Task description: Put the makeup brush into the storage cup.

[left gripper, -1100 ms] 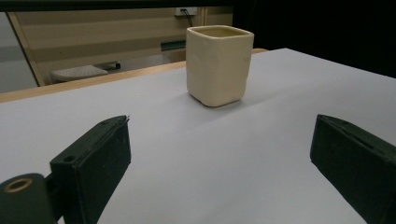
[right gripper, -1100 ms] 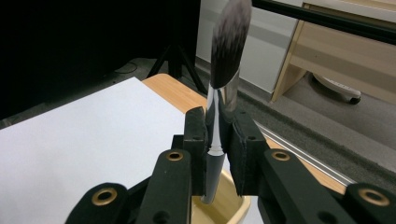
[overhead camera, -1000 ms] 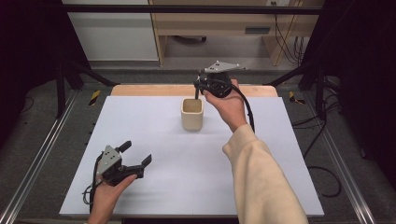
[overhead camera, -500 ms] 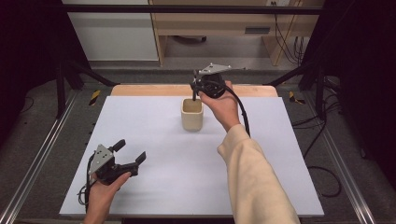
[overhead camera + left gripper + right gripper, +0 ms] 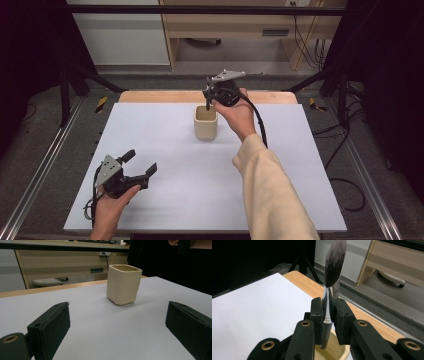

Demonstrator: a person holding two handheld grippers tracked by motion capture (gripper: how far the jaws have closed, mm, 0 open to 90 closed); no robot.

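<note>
While my right fingers [image 5: 329, 315] clamped the brush [image 5: 331, 290] upright over the cup [image 5: 205, 122], lowering straight suited best; left fingers [image 5: 120, 327] wide apart, empty, above desk [image 5: 165, 150].

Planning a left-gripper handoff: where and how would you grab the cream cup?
Take the cup across two opposite flat walls, mid-height, coming in level from the left gripper side. It stands upright and squarish with rounded corners, so flat sides suit the pads. From above looks poor: the right gripper holds a makeup brush with its handle end in the mouth.
</note>
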